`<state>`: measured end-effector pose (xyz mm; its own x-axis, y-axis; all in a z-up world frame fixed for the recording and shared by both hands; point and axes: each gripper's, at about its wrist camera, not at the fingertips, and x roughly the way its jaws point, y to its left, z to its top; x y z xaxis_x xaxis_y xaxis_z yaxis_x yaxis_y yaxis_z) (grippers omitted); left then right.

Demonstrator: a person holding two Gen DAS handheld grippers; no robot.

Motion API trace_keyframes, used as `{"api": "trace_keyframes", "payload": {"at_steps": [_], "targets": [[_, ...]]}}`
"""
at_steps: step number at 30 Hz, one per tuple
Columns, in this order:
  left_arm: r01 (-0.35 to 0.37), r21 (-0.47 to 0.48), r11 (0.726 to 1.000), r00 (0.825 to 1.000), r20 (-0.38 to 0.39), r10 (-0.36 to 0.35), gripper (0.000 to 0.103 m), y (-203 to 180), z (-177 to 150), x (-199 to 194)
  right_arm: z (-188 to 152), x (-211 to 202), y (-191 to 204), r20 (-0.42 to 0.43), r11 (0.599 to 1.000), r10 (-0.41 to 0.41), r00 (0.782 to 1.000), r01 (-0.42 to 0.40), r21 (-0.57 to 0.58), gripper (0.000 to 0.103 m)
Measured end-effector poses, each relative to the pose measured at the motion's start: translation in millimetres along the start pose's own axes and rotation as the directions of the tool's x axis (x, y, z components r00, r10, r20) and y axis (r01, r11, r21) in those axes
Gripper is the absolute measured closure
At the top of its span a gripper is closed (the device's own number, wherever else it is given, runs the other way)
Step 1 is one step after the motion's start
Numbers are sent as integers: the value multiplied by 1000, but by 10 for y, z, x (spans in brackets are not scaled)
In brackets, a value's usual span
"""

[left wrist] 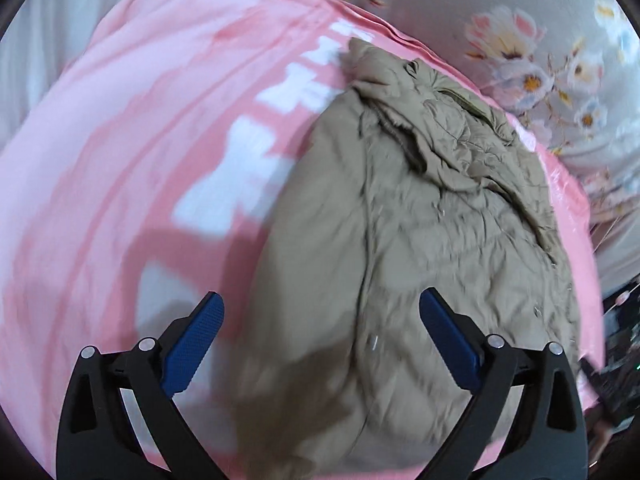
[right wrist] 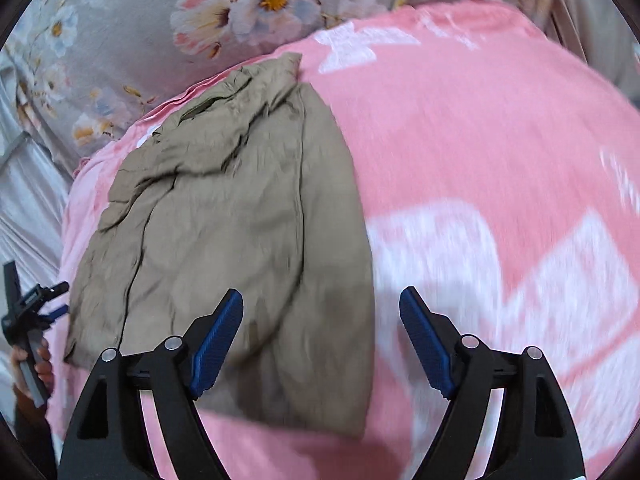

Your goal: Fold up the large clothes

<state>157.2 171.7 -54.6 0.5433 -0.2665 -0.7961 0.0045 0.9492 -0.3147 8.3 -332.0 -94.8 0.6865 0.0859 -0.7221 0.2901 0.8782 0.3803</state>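
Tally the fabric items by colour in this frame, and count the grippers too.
Khaki: 1, the jacket lying partly folded.
Pink with white pattern: 1, the blanket under it.
Grey floral: 1, the bedding behind.
Grippers: 2, left gripper and right gripper, both open and empty.
Total: 5

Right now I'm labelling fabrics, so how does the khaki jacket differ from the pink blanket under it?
The khaki jacket is a plain dull tan; the pink blanket carries white shapes. The khaki jacket is creased and bunched at its far end; the pink blanket lies smoother. The khaki jacket covers only part of the pink blanket, which spreads well past it. Both lie flat, and neither claw holds them.
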Motion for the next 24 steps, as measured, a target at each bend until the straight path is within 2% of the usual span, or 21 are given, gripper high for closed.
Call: {"api": "trace_keyframes", "payload": {"at_steps": [2,6,8,9,11,12,13,14,16,20,24], "targets": [[24,-32,999,1000,7,-24,7,88,-141,-39,-156,-1,-26,-6,999,29,1000,-29,25,24],[79,-143,987,997,12,-78,9,268,-318,51,-282,47,-81,63,990,78,995,-84,114,23],[64,-148,987,998,35,-59,17,270,-321,23,-248,93,-115,102,979,100,990,-116,166,23],[53,-152,987,998,34,-49,22,269,-313,18,-232,107,-131,113,975,100,989,-120,189,27],[75,-157,985,997,25,-72,57,267,-320,5,-167,156,-122,123,965,113,986,-139,221,49],[75,-165,983,997,4,-75,64,262,-332,10,-139,202,-117,110,958,132,985,-155,239,67],[78,-163,984,997,2,-79,75,255,-344,-9,-133,228,-124,102,952,138,985,-161,259,77],[85,-158,984,996,2,-85,89,248,-348,-28,-136,236,-123,108,944,155,982,-179,276,84],[107,-145,984,994,14,-106,98,225,-383,-155,-133,181,-85,120,946,163,979,-189,264,94],[138,-106,985,989,72,-131,102,183,-449,-575,-189,-161,64,174,960,177,969,-209,189,98],[195,-72,978,972,148,-183,103,292,-619,-1257,-426,-767,200,224,977,185,957,-203,61,99]]}}
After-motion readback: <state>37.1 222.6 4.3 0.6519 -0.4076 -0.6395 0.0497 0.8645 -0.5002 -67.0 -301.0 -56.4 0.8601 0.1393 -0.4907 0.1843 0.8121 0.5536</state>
